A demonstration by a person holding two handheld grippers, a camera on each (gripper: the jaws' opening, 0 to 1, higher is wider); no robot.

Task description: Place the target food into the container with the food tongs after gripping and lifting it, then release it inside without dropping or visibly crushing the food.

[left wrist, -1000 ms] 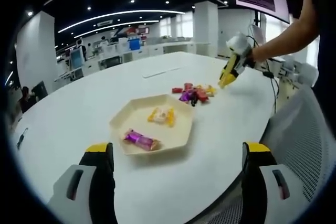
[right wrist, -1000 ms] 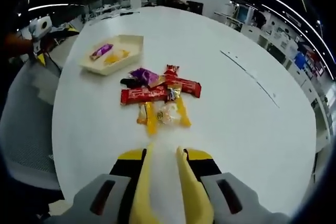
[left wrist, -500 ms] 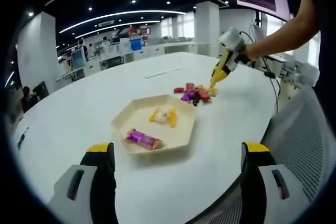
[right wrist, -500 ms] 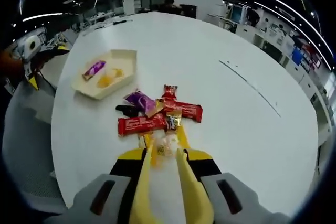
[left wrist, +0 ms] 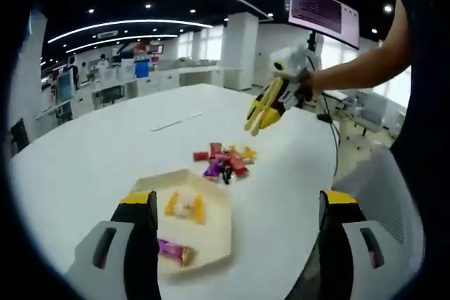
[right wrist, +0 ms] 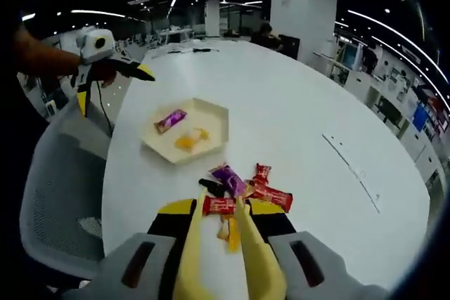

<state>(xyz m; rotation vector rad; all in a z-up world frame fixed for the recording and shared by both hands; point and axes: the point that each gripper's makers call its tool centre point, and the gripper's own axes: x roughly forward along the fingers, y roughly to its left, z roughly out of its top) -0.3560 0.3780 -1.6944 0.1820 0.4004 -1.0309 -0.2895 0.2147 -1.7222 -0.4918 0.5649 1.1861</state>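
Where the yellow tongs (right wrist: 221,244) rise between the right gripper (right wrist: 219,224) jaws, blades close together with a narrow gap at the tips, nothing seen clamped between them; cannot tell whether the jaws themselves are apart or together. Tips lifted above the candy pile (right wrist: 242,191), a red bar (right wrist: 219,206) and a yellow-wrapped sweet (right wrist: 229,230) just past them on the table. Purple and red wrappers heaped touching, beside the tray. Beyond the pile, hexagonal cream tray (right wrist: 211,114) holding a purple-wrapped candy (right wrist: 170,120) and a yellow-wrapped one (right wrist: 191,139), apart from each other. From the left gripper (left wrist: 235,244), jaws spread wide apart, empty, low over the tray (left wrist: 218,237); same purple candy (left wrist: 172,251) and yellow one (left wrist: 184,205) inside. White round table (right wrist: 316,103) under everything; mesh chair (right wrist: 60,194) at its edge. Open-plan office behind, ceiling light strips, a wall screen (left wrist: 320,12). Forearm (left wrist: 362,68) stretched out level, holding the right gripper raised over the table
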